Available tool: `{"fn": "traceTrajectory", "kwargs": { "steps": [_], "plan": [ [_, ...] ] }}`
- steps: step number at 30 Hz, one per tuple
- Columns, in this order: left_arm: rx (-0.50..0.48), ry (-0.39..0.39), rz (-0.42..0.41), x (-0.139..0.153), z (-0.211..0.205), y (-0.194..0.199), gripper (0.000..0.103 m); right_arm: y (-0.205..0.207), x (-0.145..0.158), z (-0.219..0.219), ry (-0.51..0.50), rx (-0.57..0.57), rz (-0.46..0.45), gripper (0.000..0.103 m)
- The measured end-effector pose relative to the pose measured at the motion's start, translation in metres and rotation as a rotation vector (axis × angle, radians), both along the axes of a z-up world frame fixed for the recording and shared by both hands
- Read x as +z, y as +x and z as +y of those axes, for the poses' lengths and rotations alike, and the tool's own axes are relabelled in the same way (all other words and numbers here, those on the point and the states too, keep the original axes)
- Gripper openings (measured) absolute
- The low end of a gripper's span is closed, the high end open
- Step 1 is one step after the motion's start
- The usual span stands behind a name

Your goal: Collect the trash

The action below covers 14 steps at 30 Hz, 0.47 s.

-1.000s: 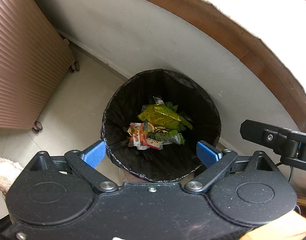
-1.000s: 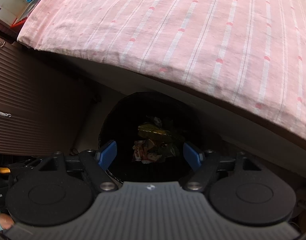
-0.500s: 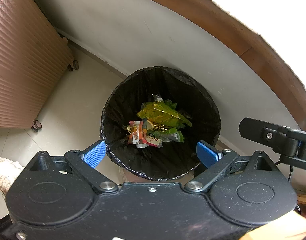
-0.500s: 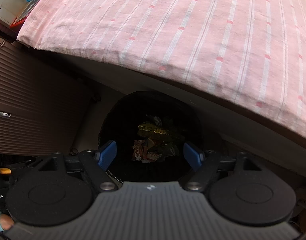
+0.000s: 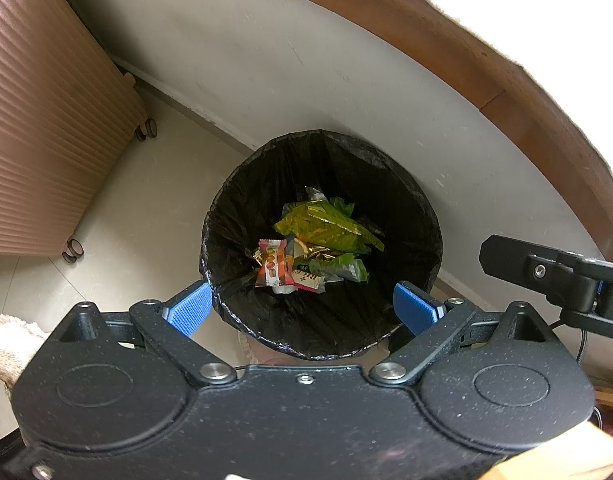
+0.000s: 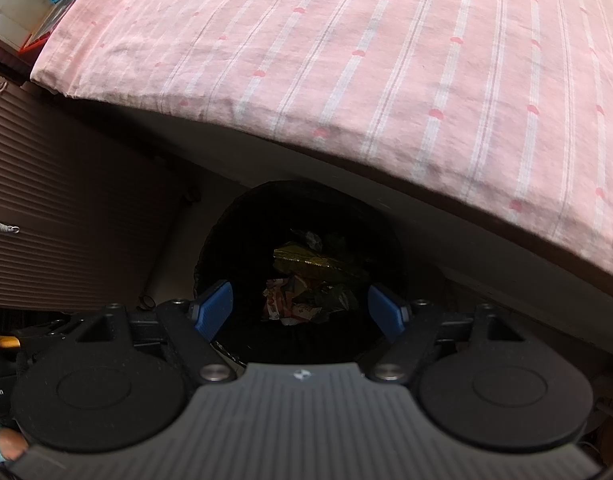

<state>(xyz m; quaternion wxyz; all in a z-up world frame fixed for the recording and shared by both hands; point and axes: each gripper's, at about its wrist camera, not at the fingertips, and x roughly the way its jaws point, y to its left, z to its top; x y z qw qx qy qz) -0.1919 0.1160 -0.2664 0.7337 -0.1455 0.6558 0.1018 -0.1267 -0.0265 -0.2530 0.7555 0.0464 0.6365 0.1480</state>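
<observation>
Your left wrist view is evenly lit and sharp, though the top right corner blows out to white. Your right wrist view exposes the bed sheet [image 6: 386,60] brightly, leaving the trash bin [image 6: 242,240] in deep shadow. Fisheye bending curves both edges.

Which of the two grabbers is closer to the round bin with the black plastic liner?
Left, slightly, I think. The left gripper hangs open right above the black-lined round bin; the right gripper, also open, views it more from the side.
</observation>
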Motion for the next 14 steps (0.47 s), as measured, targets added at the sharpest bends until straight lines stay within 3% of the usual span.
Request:
{"fn": "traceTrajectory", "kwargs": {
  "steps": [14],
  "plan": [
    [-0.008, -0.005, -0.003, -0.0015, -0.0001, 0.0005, 0.097, -0.0001, -0.0005, 0.0001, 0.001, -0.004, 0.000, 0.084]
  ]
}}
